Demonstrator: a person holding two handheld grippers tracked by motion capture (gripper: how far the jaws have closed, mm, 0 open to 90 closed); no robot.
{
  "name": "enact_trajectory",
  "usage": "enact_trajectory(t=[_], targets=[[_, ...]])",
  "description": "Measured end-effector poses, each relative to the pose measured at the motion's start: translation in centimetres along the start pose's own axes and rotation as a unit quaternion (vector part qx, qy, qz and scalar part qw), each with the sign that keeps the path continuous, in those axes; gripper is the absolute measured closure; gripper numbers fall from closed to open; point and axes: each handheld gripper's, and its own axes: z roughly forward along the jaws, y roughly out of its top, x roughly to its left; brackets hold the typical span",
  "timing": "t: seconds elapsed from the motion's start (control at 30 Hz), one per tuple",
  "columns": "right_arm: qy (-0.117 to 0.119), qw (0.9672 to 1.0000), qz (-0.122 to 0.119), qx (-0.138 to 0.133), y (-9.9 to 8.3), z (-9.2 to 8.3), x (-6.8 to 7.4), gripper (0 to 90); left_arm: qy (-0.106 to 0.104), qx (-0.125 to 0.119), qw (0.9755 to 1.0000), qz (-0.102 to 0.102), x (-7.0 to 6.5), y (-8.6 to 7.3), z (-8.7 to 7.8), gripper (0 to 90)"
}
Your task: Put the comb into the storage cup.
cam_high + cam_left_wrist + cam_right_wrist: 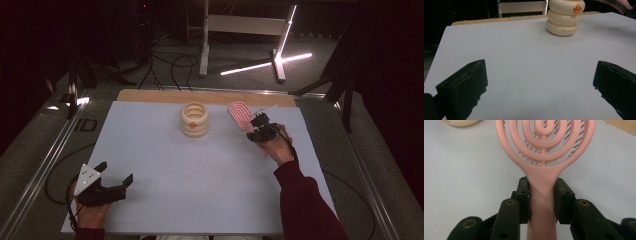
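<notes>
A pink hairbrush (241,114) with an open ringed head hangs above the light table sheet (200,165) at the back right. My right gripper (260,129) is shut on its handle (542,202), both pads pressing the sides, with the ringed head (544,142) and dark bristles ahead of the jaws. A cream ribbed holder (194,119) with an orange dot stands at the back centre, to the left of the brush. My left gripper (116,175) rests near the front left corner, open with nothing between its fingers. Ahead of it stands the cream holder (564,17).
A wooden strip (205,96) runs along the table's far edge. Metal rails (45,160) flank the sheet on both sides. Cables (165,65) and a lit stand (280,55) lie on the floor beyond. Bare sheet spans the space between the two grippers.
</notes>
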Motion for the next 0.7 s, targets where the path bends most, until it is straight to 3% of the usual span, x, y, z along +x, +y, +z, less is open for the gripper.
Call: enact_trajectory(t=[0.33, 0.7], targets=[[0.008, 0.9992, -0.011, -0.036, 0.5, -1.7, 1.0, 70.2, -0.002, 0.005, 1.0, 0.001, 0.0, 0.0, 0.1, 0.0], [0.021, 0.9971, -0.04, -0.061, 0.9, -3.1, 2.7, 70.2, -0.002, 0.01, 1.0, 0.0, -0.1, 0.0, 0.3, 0.0]])
